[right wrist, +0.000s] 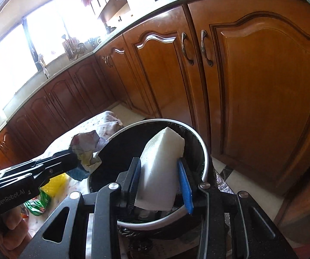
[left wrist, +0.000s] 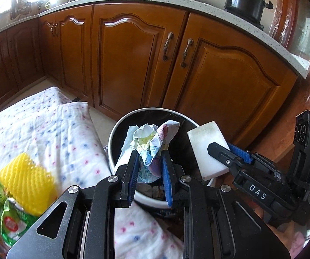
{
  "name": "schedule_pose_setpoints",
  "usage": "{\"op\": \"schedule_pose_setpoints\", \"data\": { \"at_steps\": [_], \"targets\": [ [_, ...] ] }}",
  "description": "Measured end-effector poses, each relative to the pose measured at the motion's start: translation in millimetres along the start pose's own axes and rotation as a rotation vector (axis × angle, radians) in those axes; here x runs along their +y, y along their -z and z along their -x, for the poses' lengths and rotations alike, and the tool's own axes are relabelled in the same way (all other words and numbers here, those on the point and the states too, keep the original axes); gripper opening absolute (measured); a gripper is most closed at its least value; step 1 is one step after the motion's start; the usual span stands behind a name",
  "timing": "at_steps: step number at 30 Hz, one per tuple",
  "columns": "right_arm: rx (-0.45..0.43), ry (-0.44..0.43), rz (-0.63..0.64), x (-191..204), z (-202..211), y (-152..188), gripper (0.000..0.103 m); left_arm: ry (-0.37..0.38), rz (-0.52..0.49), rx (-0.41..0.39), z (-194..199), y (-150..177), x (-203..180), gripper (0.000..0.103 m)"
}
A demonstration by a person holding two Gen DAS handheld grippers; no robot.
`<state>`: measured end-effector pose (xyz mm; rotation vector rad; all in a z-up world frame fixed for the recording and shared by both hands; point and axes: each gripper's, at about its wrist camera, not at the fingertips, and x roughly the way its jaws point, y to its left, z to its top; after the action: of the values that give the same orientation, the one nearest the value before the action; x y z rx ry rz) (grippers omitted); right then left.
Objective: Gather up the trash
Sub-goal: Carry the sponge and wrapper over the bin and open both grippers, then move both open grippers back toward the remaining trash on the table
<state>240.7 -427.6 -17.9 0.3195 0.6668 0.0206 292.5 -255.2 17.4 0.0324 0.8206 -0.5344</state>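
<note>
Trash in both grippers, both poised at the bin (left wrist: 114, 129). Left gripper (left wrist: 148, 161): jaws nearly closed, clamped on a crumpled paper wad (left wrist: 152, 138), which sticks up past the fingertips, directly over the bin's black-lined opening. Right gripper (right wrist: 159, 170): jaws part open, gripping a white foam block (right wrist: 161, 164) by its flat faces; block tilts toward the bin's far rim, also above the opening.

Reading of the hold: both items are pinched low so most of each hangs clear of the jaws, so it should drop free on release. Both grippers pitch downward at the bin, which fits a drop, not a placement.

Bin sits on the floor just in front of the wooden cabinets (left wrist: 133, 60), tight against the desk edge, which is draped in a dotted cloth (left wrist: 43, 125).

Left of the bin, on the cloth: yellow foam net (left wrist: 25, 172) and a green wrapper (left wrist: 10, 222). Likely the next pickups.

Step judged: release. Risk: the foam block sits near the bin's right rim in the left wrist view, so it could clip the rim and bounce out.
</note>
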Motion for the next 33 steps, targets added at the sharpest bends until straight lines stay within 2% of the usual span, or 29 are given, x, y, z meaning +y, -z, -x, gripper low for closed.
{"op": "schedule_pose_setpoints", "data": {
  "at_steps": [7,10,11,12,13,15,18,20,21,22,33],
  "targets": [
    [0.02,0.005,0.002,-3,-7,0,0.04,-0.001,-0.012,0.045,-21,0,-2,0.023],
    [0.022,-0.002,-0.017,-7,-8,-1,0.044,0.0,-0.01,0.063,-29,0,-3,0.029],
    [0.019,-0.004,-0.021,-8,-8,-1,0.046,-0.002,-0.007,0.068,-31,0,-2,0.04],
    [0.013,-0.003,-0.025,-8,-6,-1,0.052,-0.004,-0.004,0.067,-31,1,-1,0.051],
    [0.006,-0.003,-0.028,-9,-4,0,0.058,-0.008,0.001,0.058,-29,1,-1,0.055],
    [0.001,-0.006,-0.035,-10,0,2,0.06,-0.009,0.009,0.049,-26,2,1,0.061],
    [-0.007,-0.019,-0.043,-9,6,7,0.063,-0.007,0.027,0.049,-21,5,6,0.062],
    [-0.011,-0.031,-0.044,-7,9,9,0.073,-0.007,0.038,0.046,-16,8,10,0.063],
    [-0.013,-0.045,-0.049,-5,12,12,0.085,-0.007,0.048,0.044,-12,11,13,0.063],
    [-0.017,-0.06,-0.052,-3,15,16,0.091,-0.007,0.055,0.042,-7,16,17,0.063],
    [-0.018,-0.142,-0.059,37,35,46,0.092,-0.053,0.126,0.002,45,61,56,0.065]
  ]
}}
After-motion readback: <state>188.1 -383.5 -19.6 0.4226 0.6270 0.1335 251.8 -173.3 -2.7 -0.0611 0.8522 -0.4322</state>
